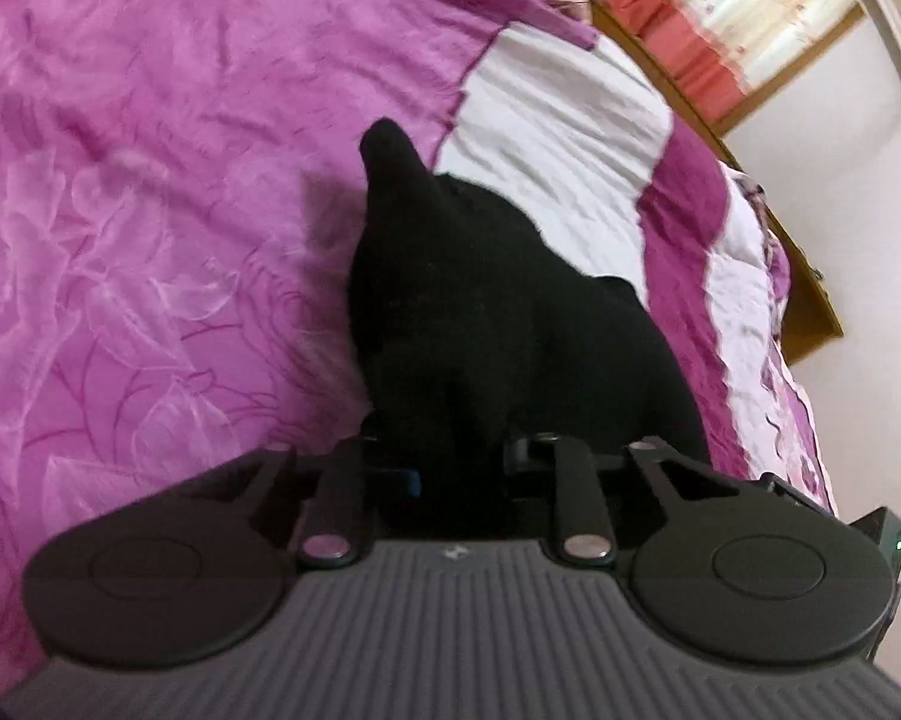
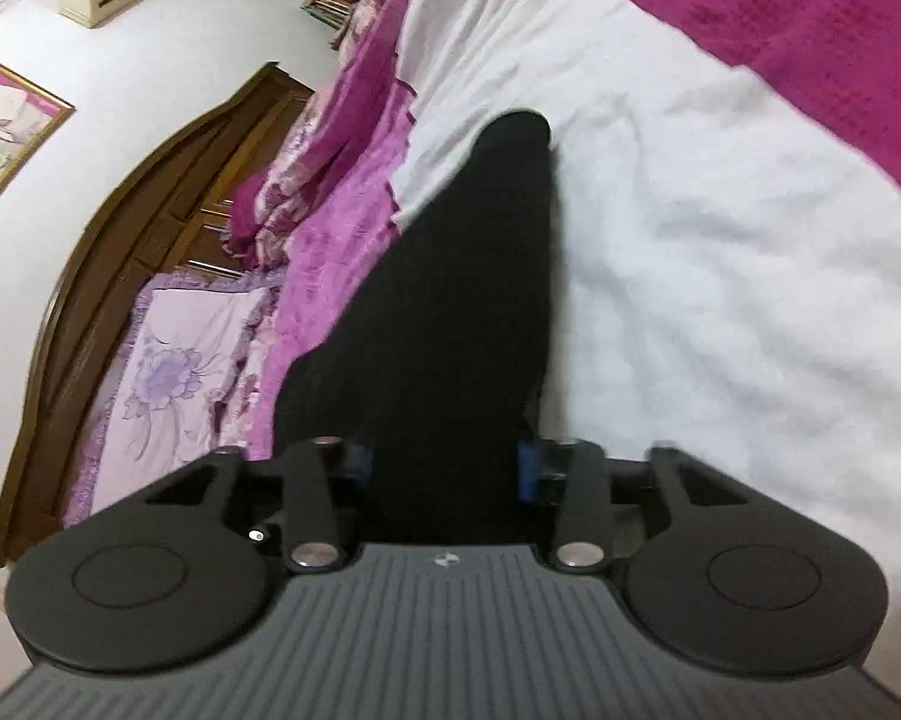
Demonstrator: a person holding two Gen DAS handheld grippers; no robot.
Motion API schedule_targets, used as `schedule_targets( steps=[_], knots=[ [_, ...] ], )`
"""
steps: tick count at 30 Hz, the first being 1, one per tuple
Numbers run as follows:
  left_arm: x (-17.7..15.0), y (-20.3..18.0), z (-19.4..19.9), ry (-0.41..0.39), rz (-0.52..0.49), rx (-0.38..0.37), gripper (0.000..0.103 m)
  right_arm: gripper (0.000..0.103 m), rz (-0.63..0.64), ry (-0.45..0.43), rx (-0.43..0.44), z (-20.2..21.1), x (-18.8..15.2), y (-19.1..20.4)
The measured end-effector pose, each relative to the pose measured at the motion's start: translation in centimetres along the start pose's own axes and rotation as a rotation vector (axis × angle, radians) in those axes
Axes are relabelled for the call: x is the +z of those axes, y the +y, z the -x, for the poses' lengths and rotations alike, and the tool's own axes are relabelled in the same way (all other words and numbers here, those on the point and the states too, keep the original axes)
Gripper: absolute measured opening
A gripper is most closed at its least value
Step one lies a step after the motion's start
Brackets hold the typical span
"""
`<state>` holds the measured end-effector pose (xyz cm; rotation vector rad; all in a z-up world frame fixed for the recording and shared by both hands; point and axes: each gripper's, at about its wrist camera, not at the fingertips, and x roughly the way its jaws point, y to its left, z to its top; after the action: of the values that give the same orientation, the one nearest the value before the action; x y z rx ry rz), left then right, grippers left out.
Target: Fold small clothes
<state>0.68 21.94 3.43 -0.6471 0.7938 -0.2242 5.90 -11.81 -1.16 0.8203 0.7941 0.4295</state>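
1. One black knit cloth [image 1: 480,300] runs out from between the left tool [image 1: 459,468] jaws, which pinch it narrow.
2. Right tool [image 2: 444,468] grips it too, over the white-and-purple patterned bed cover [image 2: 720,300].

Matt black knit sock [image 1: 480,312], glossy purple bedspread [image 1: 150,180], matt plastic tongs [image 1: 459,474]

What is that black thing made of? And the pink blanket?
The black garment looks like soft, matte knit, perhaps cotton: it shows no shine and droops. The pink bedcover looks silky, maybe satin or polyester, with a faint sheen on its creases.
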Motion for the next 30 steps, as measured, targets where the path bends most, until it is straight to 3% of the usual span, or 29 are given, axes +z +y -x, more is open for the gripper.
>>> schedule_targets(
  steps=[3, 5, 8, 9, 10, 12, 13, 16, 19, 30],
  knots=[
    [-1.5, -0.8, 1.8, 0.005, 0.005, -0.002, 0.023, 0.038, -0.068, 0.024, -0.008, 2.4, -0.3, 0.0],
    [-3.5, -1.5, 2.9, 0.005, 0.014, 0.031, 0.023, 0.037, -0.126, 0.041, 0.001, 3.9, -0.9, -0.3],
    [-6.0, -3.2, 4.5, -0.016, -0.033, 0.110, 0.028, 0.038, -0.103, 0.054, -0.031, 7.1, -2.3, 0.3],
    [-6.8, -3.8, 5.1, -0.045, -0.067, 0.165, 0.036, 0.042, -0.071, 0.060, -0.064, 7.8, -2.8, 0.7],
    [-7.6, -4.6, 5.7, -0.072, -0.108, 0.224, 0.052, 0.048, -0.039, 0.060, -0.110, 8.4, -3.3, 1.1],
    [-8.8, -5.7, 6.4, -0.116, -0.188, 0.326, 0.064, 0.085, 0.056, 0.006, -0.233, 10.0, -4.3, 2.0],
    [-9.1, -5.8, 6.8, -0.122, -0.211, 0.335, 0.064, 0.090, 0.110, -0.035, -0.274, 10.8, -4.8, 2.6],
    [-9.5, -6.2, 7.0, -0.110, -0.232, 0.327, 0.065, 0.090, 0.274, -0.097, -0.284, 13.1, -6.5, 4.3],
    [-9.8, -6.7, 6.9, -0.113, -0.259, 0.344, 0.065, 0.090, 0.349, -0.119, -0.304, 14.1, -7.9, 5.3],
    [-11.0, -8.2, 6.3, -0.131, -0.327, 0.344, 0.073, 0.090, 0.371, -0.111, -0.292, 15.3, -8.9, 4.9]
  ],
)
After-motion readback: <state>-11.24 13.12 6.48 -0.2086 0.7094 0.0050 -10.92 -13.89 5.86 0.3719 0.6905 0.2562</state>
